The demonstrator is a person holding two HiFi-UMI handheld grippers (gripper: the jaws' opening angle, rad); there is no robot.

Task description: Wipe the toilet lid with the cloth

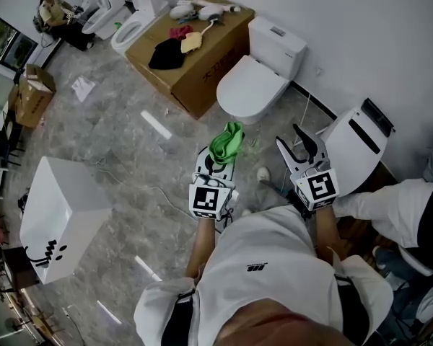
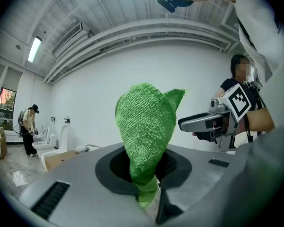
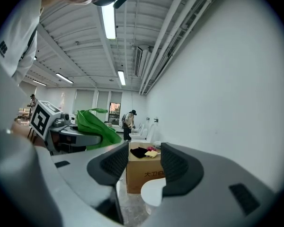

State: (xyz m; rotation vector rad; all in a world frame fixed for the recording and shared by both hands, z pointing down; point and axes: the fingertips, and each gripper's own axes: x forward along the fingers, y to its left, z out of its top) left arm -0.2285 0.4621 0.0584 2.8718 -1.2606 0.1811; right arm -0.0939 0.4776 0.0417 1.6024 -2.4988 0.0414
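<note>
While the left gripper [image 1: 215,166] clamps down on the green cloth [image 1: 227,141], that cloth juts out along the jaws, its long axis pointing away from the person toward the toilet lid [image 1: 251,86]. It has a nubby, towel-like weave and is bunched into a rounded cone, the tip flopping to one side. It hangs above the grey marbled floor [image 1: 130,157], near the lid's front edge but apart from it. The lid is a smooth, glossy white oval, shut flat. The right gripper [image 1: 289,135] sits alongside, jaws spread wide with nothing between them. Only the cardboard box [image 1: 202,63] and a sliver of white lid show through the gap.
</note>
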